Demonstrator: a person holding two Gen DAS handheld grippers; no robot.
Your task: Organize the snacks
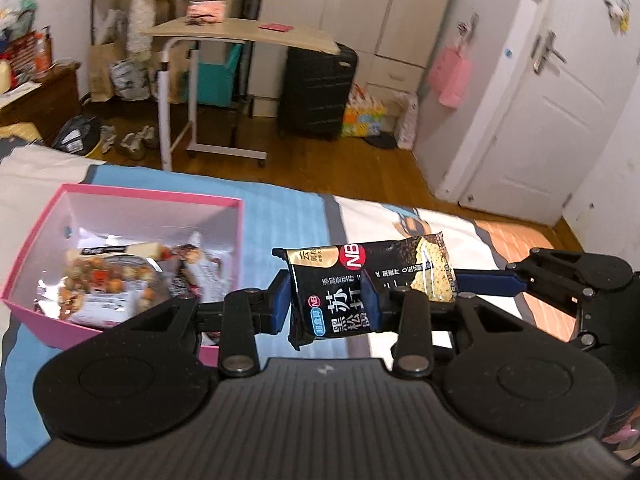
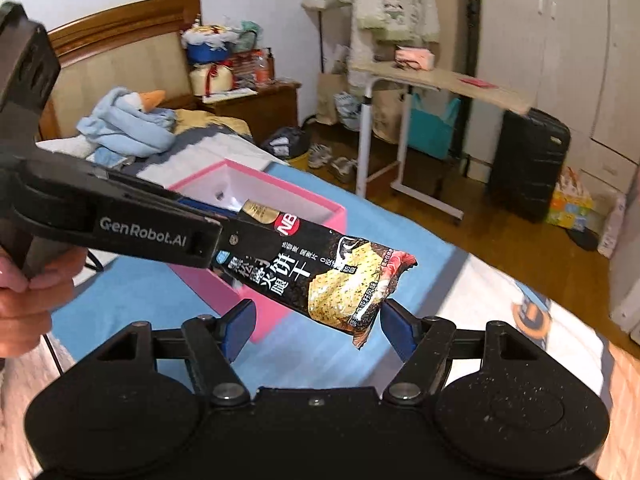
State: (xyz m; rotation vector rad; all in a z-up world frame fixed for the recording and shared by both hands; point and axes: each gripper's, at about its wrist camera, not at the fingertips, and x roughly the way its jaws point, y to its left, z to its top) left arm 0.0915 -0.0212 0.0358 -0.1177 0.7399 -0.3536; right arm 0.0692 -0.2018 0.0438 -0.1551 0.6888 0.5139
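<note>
My left gripper (image 1: pixel 328 300) is shut on a black cracker packet (image 1: pixel 360 280) and holds it above the bed, just right of the pink box (image 1: pixel 152 196). The box holds several snack packets (image 1: pixel 108 284). In the right wrist view the left gripper (image 2: pixel 224 236) reaches in from the left, clamped on the packet's (image 2: pixel 316 272) left end. My right gripper (image 2: pixel 318 326) is open, its blue pads on either side of the packet's free lower end without clamping it. The pink box (image 2: pixel 296 194) lies behind the packet. The right gripper also shows in the left wrist view (image 1: pixel 492 282).
The bed has a blue and white printed cover (image 1: pixel 288 216). A rolling side table (image 1: pixel 240 36), a black suitcase (image 1: pixel 316 92) and shoes (image 1: pixel 136 142) stand on the wooden floor beyond. A folded blue blanket (image 2: pixel 128 124) lies by the headboard.
</note>
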